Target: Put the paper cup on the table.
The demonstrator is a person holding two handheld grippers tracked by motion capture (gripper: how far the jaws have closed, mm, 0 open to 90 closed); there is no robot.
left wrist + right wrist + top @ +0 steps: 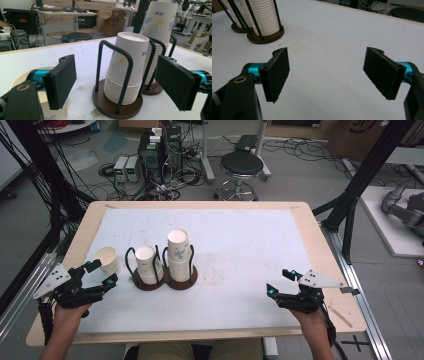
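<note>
Single paper cup (106, 260): white, open mouth up, standing alone on the white table cover (240, 245) at left of centre in the high view, just beside the left gripper (102, 274). In the left gripper view the cup (25, 77) sits at lower left, partly behind one jaw; a bit of pale floral print shows near its base.

Short cup stack (127, 72): nested white cups, bases up, in a round dark wooden holder (110, 105) with black wire hoops, centre of the left gripper view. Print: yellow flowers, grey-green leaves, small blue writing too blurred to read.

Tall cup stack (179, 255): same print, in a second holder touching the first, right of it in the high view.

Left gripper: jaws wide apart, nothing clamped; the short stack shows between them, farther off.

Right gripper (280, 282): lower right of the high view, jaws apart over bare table cover, holding nothing.

Cardboard box (116, 21): upper centre background of the left gripper view, dark lettering, seemingly "SF".
</note>
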